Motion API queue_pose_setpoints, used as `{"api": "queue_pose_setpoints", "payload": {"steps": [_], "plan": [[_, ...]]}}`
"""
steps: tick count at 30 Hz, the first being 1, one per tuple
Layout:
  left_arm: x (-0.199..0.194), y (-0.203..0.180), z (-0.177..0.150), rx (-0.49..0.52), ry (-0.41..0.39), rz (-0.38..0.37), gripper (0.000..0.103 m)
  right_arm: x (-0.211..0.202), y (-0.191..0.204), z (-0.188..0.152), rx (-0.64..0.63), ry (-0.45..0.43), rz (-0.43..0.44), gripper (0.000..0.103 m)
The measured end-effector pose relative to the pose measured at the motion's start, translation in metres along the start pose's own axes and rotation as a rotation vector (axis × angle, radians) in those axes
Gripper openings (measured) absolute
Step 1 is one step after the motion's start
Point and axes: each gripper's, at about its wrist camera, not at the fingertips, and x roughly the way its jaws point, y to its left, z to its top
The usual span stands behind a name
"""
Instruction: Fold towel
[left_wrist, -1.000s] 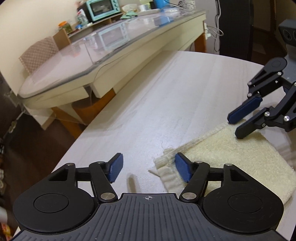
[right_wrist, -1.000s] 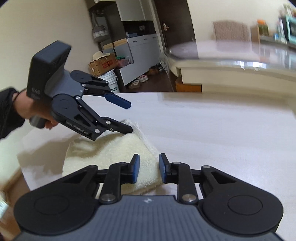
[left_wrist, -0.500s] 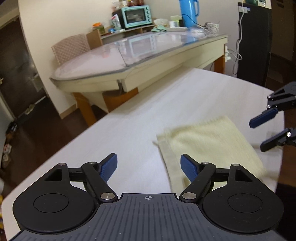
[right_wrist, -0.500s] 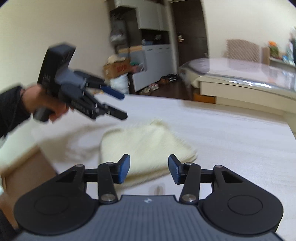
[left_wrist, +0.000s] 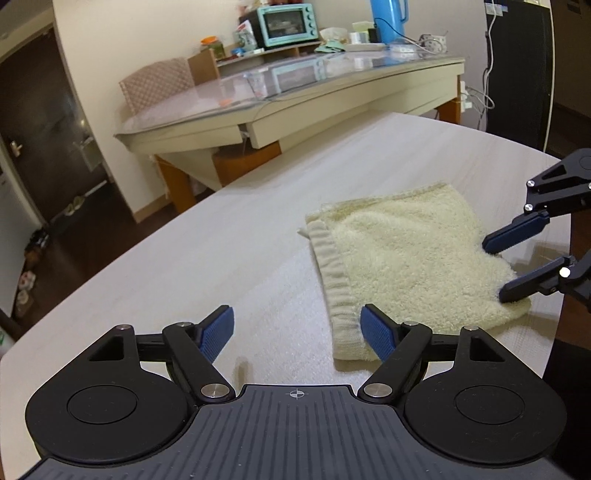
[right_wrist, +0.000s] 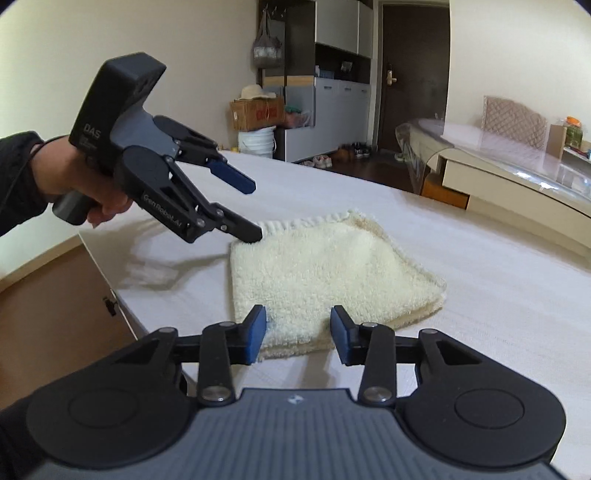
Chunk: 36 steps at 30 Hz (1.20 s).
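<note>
A cream folded towel (left_wrist: 406, 254) lies flat on the pale wooden table (left_wrist: 221, 240), its ribbed hem toward my left gripper. My left gripper (left_wrist: 297, 332) is open and empty, hovering just short of the towel's near-left corner. In the same view my right gripper (left_wrist: 498, 269) comes in from the right, open, with its fingertips at the towel's right edge. The right wrist view shows the towel (right_wrist: 325, 269) beyond my open right gripper (right_wrist: 298, 332), whose pads straddle its near edge. There the left gripper (right_wrist: 253, 210), held by a hand (right_wrist: 74, 184), is open above the towel's far-left corner.
A glass-topped table (left_wrist: 295, 92) with a teal toaster oven (left_wrist: 288, 24) and a blue kettle (left_wrist: 386, 14) stands behind. A black fridge (left_wrist: 517, 74) is at the far right. The table's edge (right_wrist: 99, 254) runs close to the towel's left in the right wrist view.
Both grippers have drawn back and risen from the towel. The right gripper's fingers went from a narrow gap to wide apart. The towel now lies in full view, folded.
</note>
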Motion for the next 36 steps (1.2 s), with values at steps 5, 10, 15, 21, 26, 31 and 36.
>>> {"api": "queue_pose_setpoints", "payload": {"steps": [5,10,15,21,26,31,36], "plan": [[-0.006,0.004,-0.001,-0.036,-0.022,0.005,0.083,-0.011,-0.003,0.007,0.014,-0.010,0.015,0.046],[-0.019,0.006,-0.009,-0.067,-0.047,0.040,0.089,-0.029,0.005,-0.002,-0.043,0.024,-0.012,0.046],[-0.024,0.008,-0.016,-0.114,-0.048,0.056,0.089,-0.025,0.005,-0.007,-0.057,0.045,-0.037,0.046],[-0.024,0.011,-0.016,-0.177,-0.030,0.076,0.092,-0.016,0.010,-0.005,-0.104,0.059,-0.067,0.046],[-0.025,0.013,-0.018,-0.201,-0.031,0.079,0.093,-0.012,0.011,-0.007,-0.110,0.069,-0.068,0.048],[-0.025,0.014,-0.021,-0.207,-0.028,0.091,0.093,-0.010,0.012,-0.007,-0.107,0.069,-0.071,0.049],[-0.032,0.021,-0.025,-0.234,-0.043,0.124,0.093,-0.005,0.018,-0.003,-0.106,0.072,-0.060,0.049]]}}
